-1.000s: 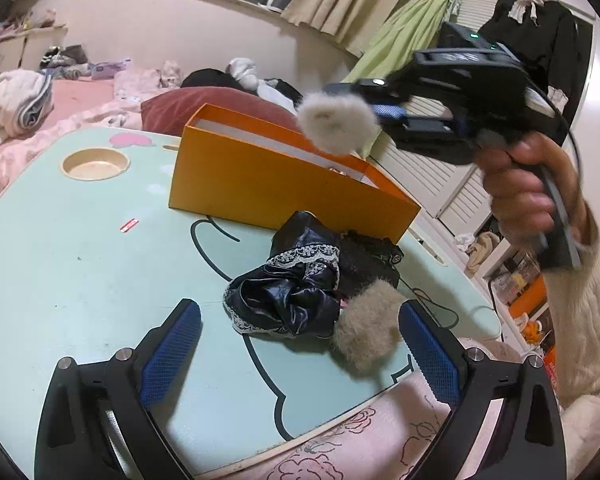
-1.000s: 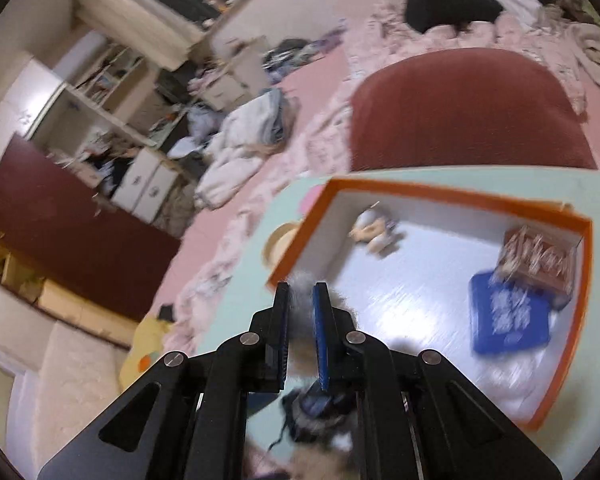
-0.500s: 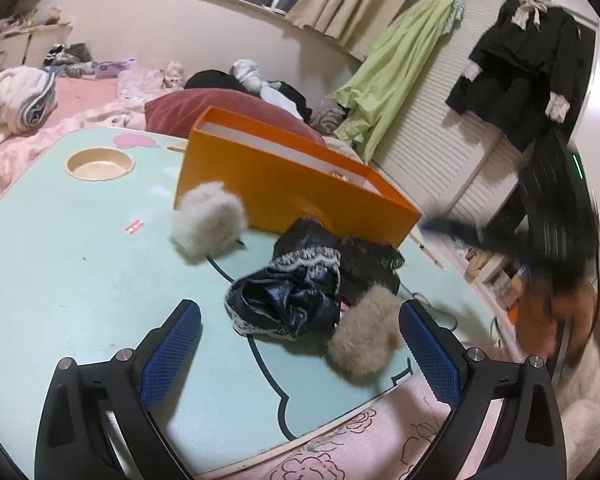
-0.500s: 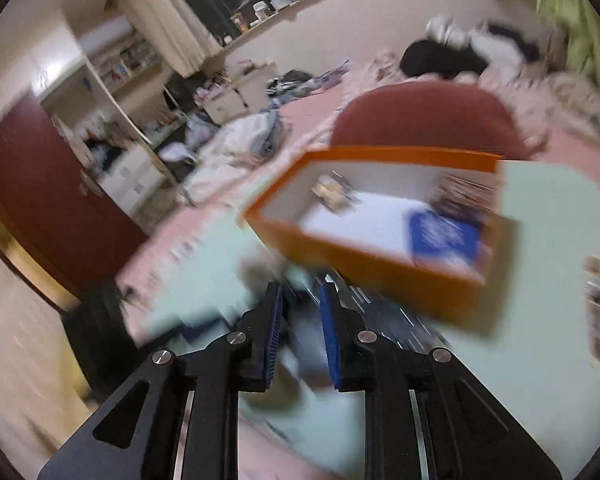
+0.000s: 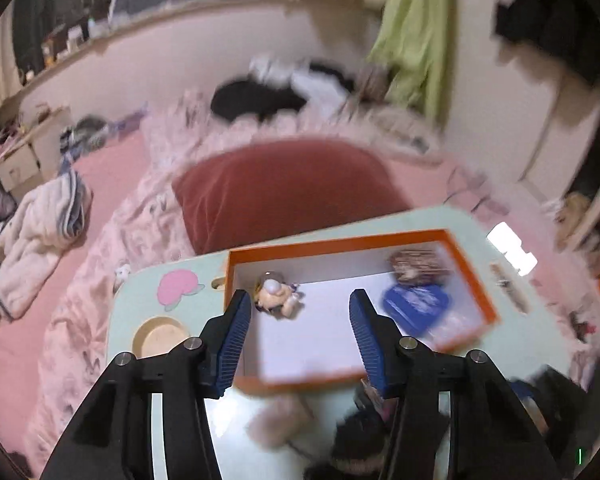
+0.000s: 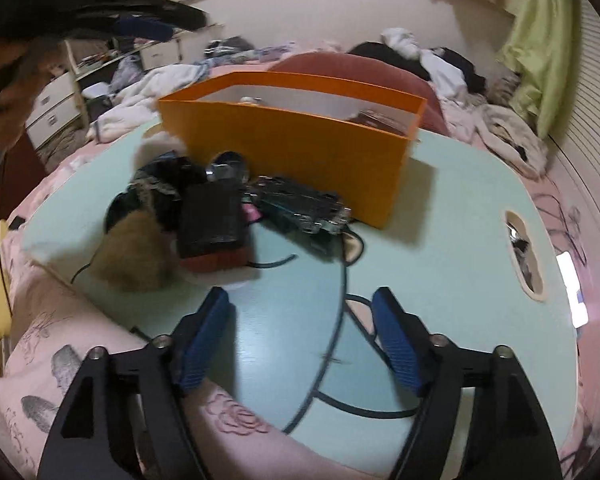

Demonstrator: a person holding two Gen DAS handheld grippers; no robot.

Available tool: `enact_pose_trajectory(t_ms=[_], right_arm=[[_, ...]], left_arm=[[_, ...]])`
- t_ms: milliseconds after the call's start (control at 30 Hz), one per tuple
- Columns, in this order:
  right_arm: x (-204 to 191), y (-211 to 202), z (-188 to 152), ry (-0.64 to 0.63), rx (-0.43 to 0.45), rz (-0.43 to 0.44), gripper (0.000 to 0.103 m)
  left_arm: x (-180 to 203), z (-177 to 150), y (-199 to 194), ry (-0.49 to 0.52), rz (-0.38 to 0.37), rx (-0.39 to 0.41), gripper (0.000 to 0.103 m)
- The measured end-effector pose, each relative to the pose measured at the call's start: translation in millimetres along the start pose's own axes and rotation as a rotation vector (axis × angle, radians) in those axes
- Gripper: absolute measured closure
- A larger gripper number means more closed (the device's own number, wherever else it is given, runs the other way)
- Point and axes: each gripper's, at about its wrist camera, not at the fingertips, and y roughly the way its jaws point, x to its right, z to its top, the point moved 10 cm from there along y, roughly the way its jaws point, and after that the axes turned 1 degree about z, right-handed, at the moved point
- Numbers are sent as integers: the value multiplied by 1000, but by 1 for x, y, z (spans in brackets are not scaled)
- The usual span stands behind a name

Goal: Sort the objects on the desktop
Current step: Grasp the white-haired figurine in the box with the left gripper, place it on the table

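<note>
Overhead, left tongs spread empty above orange box; right tongs spread empty over bare table.

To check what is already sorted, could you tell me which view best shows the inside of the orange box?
The left wrist view: it looks down into the orange box, showing its white floor. The right wrist view shows mainly its outer wall.

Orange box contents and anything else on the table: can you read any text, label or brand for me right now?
None is readable.
Blue packet in the orange box: motion-blurred, any print illegible.
Brown patterned packet beside it: blurred, no text legible.
Small figure in the box: no lettering visible.
Dark items on the table: no legible label.
</note>
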Motion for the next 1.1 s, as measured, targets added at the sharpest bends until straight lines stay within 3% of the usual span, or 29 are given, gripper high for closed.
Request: enact_pose_trajectory(t_ms=[133, 233, 300, 467, 533, 600, 700, 800, 900, 967, 1100], right_arm=[[-2, 14, 6, -6, 2, 1, 27], [-2, 17, 8, -7, 6, 7, 27], [-3, 18, 7, -10, 11, 9, 27], [-4, 34, 12, -10, 18, 20, 26], [-3, 35, 15, -9, 18, 20, 26], [-3, 40, 16, -10, 19, 22, 26], [-3, 40, 16, -8, 18, 21, 26], [0, 47, 19, -10, 17, 19, 26], [2, 45, 19, -10, 18, 20, 26], [1, 51, 24, -10, 17, 19, 26], [4, 47, 20, -10, 17, 18, 26]], left_arm=[[-1, 3, 68, -16, 51, -180, 60], [-13, -9, 107, -97, 78, -305, 60], [-15, -17, 120, -118, 70, -321, 60], [-11, -24, 131, 34, 217, -309, 59], [-11, -25, 131, 95, 264, -282, 64], [-7, -24, 125, 80, 208, -259, 64], [-3, -18, 106, -5, 64, -204, 65], [-4, 1, 52, -82, -52, -32, 65], [1, 1, -2, -138, -183, 63, 64], [5, -14, -29, -149, -225, 96, 64], [19, -55, -38, -133, -234, 76, 64]])
